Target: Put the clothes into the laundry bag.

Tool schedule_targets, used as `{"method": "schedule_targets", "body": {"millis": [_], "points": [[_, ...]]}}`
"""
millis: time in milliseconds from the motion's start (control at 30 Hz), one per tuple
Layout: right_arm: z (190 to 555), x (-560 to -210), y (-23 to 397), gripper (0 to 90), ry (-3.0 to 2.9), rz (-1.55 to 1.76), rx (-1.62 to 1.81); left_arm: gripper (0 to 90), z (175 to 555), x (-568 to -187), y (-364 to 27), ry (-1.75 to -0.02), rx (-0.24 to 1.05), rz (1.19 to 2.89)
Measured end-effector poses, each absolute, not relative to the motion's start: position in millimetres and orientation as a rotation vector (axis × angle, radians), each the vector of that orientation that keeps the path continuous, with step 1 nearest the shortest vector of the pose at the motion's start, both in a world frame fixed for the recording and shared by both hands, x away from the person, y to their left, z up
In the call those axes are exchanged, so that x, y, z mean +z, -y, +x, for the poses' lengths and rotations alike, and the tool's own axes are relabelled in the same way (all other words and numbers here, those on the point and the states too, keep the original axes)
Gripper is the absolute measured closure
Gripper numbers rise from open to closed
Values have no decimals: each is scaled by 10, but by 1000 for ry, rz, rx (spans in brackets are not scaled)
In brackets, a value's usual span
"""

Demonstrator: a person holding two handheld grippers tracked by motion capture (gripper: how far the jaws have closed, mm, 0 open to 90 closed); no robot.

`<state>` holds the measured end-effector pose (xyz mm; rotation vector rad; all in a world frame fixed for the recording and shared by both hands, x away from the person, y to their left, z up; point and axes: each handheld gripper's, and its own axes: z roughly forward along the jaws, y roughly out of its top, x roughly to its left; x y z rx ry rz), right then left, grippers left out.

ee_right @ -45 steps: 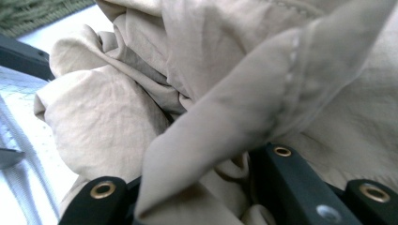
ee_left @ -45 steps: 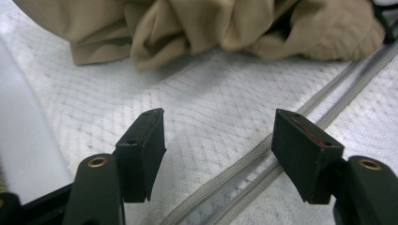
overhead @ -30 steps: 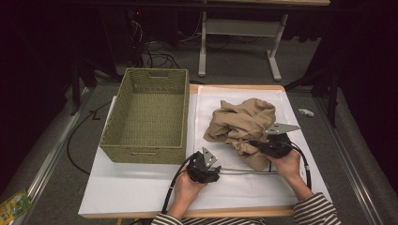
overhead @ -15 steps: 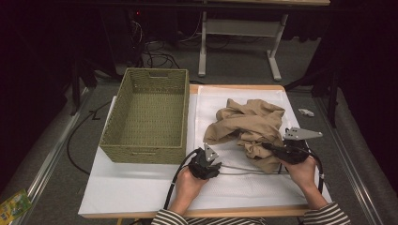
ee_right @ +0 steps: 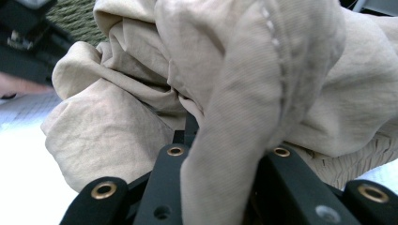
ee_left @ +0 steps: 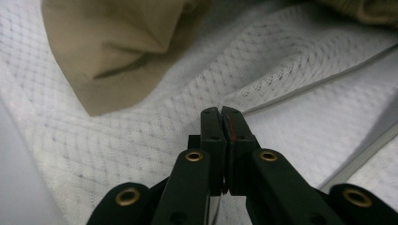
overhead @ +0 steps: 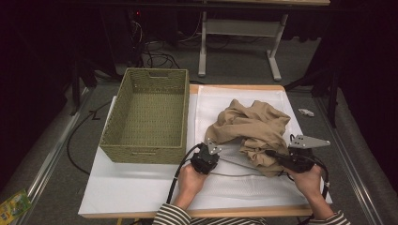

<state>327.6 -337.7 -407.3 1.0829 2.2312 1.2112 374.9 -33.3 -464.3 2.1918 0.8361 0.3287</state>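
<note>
Tan cloth, a crumpled garment (overhead: 253, 131), is lying on the white mesh mat (overhead: 244, 185) at the right half of the table (overhead: 126, 197), just beside the woven basket (overhead: 148, 117). You are holding its near right edge with your right gripper (overhead: 274, 155): in the right gripper view a fold of the garment (ee_right: 244, 93) is draped over and clamped between the jaws. Your left gripper (overhead: 212, 149) has just been closing; in the left gripper view its jaws are standing pressed together, with nothing visibly between them, their tips resting at a raised fold of the mat (ee_left: 263, 75) while the cloth's corner (ee_left: 112, 61) is lying apart, up and to the left.

You seem to be working on getting two holds on the garment, to spread or lift it. That left closing looks like a miss, or a pinch of the mat instead. The next move probably calls for reopening the left jaws, reaching further to the tan corner, and taking cloth only, so the mat is not lifting with it.
</note>
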Motion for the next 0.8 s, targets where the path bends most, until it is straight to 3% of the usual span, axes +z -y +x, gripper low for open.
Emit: {"method": "schedule_targets", "body": {"millis": [500, 800], "points": [[3137, -4126, 3135, 770, -2321, 937, 1184, 890, 3839, -4317, 397, -846, 287, 2085], [3109, -4169, 2932, 694, -2449, 843, 1156, 891, 3807, -4187, 418, -821, 282, 2038]]}}
